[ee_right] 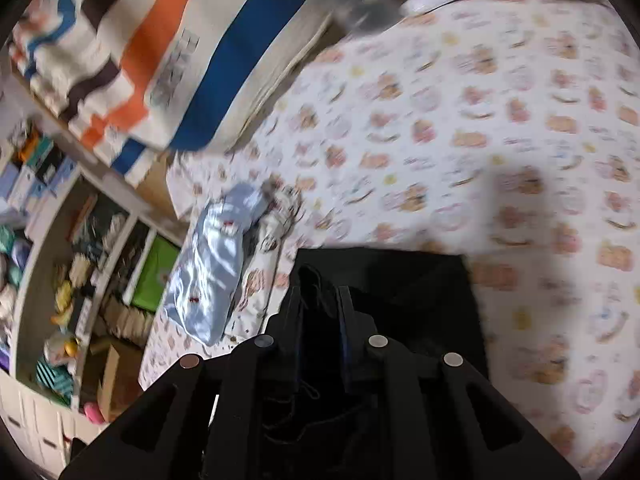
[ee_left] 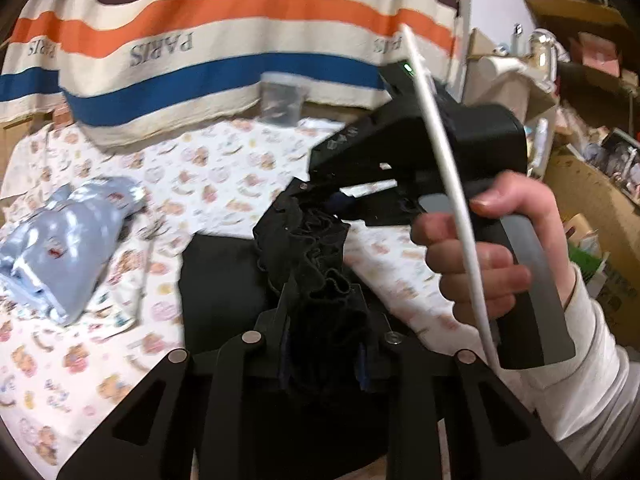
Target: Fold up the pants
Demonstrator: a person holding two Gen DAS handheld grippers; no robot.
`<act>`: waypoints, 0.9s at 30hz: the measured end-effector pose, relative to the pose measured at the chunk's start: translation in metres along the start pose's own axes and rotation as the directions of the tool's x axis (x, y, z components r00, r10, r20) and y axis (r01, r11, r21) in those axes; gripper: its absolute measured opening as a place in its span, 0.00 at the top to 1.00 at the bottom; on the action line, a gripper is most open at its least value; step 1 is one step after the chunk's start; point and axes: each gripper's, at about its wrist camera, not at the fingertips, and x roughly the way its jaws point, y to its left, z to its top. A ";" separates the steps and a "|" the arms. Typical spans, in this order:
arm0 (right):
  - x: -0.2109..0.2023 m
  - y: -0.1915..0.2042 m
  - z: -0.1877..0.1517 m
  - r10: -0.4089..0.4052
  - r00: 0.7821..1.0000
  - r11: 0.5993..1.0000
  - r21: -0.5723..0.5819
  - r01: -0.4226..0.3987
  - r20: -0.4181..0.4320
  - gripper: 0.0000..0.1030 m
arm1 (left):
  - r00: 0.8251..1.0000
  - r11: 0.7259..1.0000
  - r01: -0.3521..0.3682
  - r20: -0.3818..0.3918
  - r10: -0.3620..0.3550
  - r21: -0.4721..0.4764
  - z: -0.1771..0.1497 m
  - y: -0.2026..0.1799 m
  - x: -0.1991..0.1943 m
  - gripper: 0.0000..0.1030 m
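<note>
Black pants [ee_left: 218,280] lie on the patterned bed sheet [ee_left: 224,168], and their ruffled waistband [ee_left: 316,248] is lifted off it. My left gripper [ee_left: 324,332] is shut on that bunched black cloth low in the left wrist view. The right gripper [ee_left: 320,200], held by a hand [ee_left: 484,260], pinches the same waistband a little further along, its fingertips hidden in the cloth. In the right wrist view the right gripper [ee_right: 320,304] is shut on dark fabric, and the rest of the pants [ee_right: 412,280] spreads flat below it.
A pale blue satin garment [ee_left: 68,248] [ee_right: 212,268] lies to the left on the sheet [ee_right: 460,128]. A striped blanket [ee_left: 224,40] lies behind, with a clear container [ee_left: 280,98] at its edge. A white cable [ee_left: 444,184] crosses the right gripper. Cluttered shelves [ee_right: 80,264] stand beside the bed.
</note>
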 end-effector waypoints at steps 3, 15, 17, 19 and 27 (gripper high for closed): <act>0.028 0.016 -0.001 -0.038 0.999 0.999 -0.036 0.037 -0.035 0.86 | 0.998 0.999 -0.047 -0.040 0.046 -0.010 -0.008 0.014 0.005 0.78; 0.068 0.024 0.000 -0.092 0.995 0.995 -0.029 0.091 -0.041 0.81 | 0.991 0.997 -0.046 -0.127 0.038 -0.061 -0.027 0.038 0.006 0.24; 0.064 0.022 0.003 -0.103 0.995 0.995 -0.015 0.103 -0.011 0.67 | 0.992 0.997 -0.073 -0.107 0.069 -0.036 -0.028 0.037 -0.003 0.24; 0.054 0.020 0.006 -0.105 0.994 0.994 -0.001 0.105 0.036 0.40 | 0.991 0.995 -0.095 -0.098 0.093 -0.017 -0.029 0.038 -0.011 0.23; -0.009 0.011 0.017 -0.140 0.967 0.988 -0.039 0.152 0.215 0.25 | 0.986 0.988 -0.157 -0.065 0.156 -0.010 -0.016 0.052 -0.024 0.23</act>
